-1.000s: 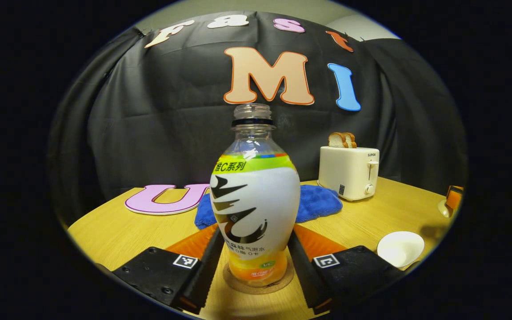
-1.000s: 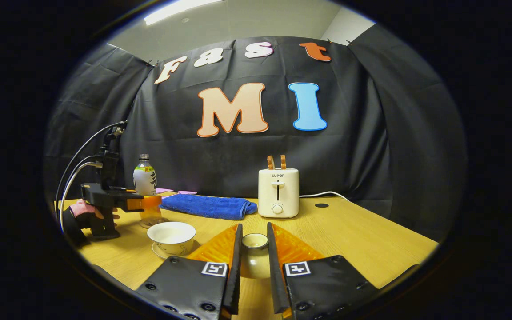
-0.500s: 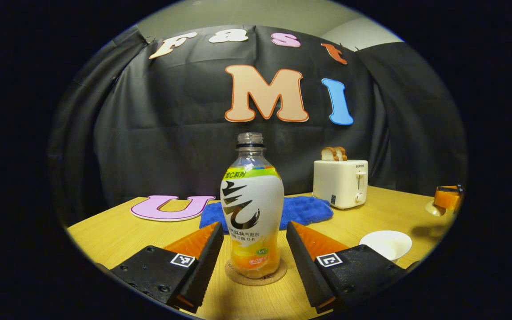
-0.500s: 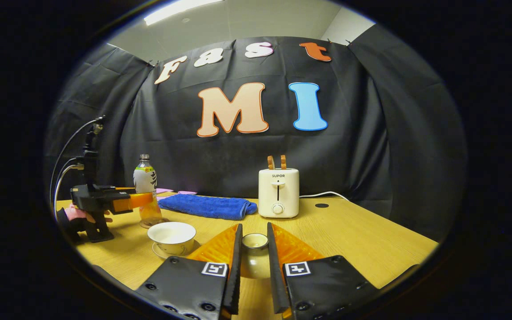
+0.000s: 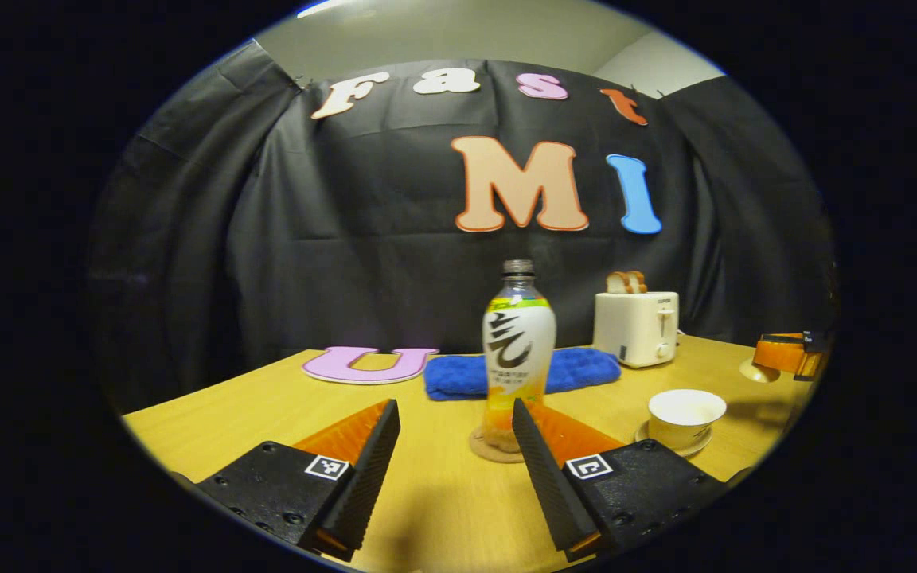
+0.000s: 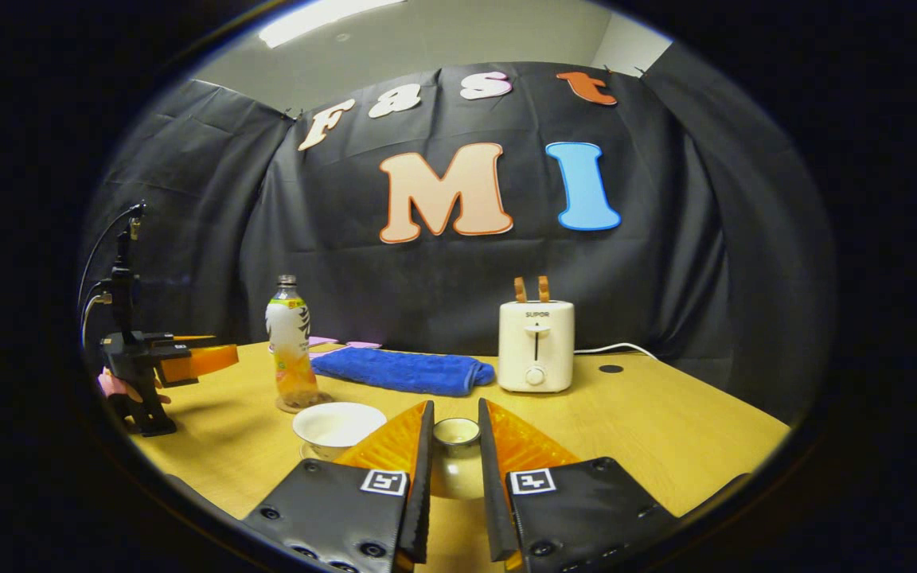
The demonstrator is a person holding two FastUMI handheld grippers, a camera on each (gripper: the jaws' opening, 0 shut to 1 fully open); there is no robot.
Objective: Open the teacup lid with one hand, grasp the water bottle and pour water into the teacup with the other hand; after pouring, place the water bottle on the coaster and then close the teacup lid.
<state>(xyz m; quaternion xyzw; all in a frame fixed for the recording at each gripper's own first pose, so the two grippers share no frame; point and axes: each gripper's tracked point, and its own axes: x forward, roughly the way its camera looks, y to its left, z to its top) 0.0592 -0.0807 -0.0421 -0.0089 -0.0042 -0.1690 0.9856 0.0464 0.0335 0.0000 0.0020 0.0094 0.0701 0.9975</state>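
The uncapped water bottle (image 5: 518,346) stands upright on a round cork coaster (image 5: 484,450). My left gripper (image 5: 454,407) is open and empty, a short way in front of the bottle and apart from it. To the right the white teacup (image 5: 685,407) sits uncovered on its saucer. My right gripper (image 6: 455,411) is shut on the teacup lid (image 6: 456,465), its knob between the fingers, held right of the teacup (image 6: 337,423). In the right gripper view the bottle (image 6: 290,342) stands at the left, with the left gripper (image 6: 188,362) and a hand farther left.
A white toaster (image 6: 536,346) with bread slices stands at the back of the wooden table (image 6: 665,430). A blue towel (image 6: 399,372) lies between it and the bottle. A cable and a dark hole sit behind the toaster.
My left gripper has let go of the bottle, opened wider and drawn back from it; the bottle stays on the coaster. My right gripper still holds the lid and has turned slightly.
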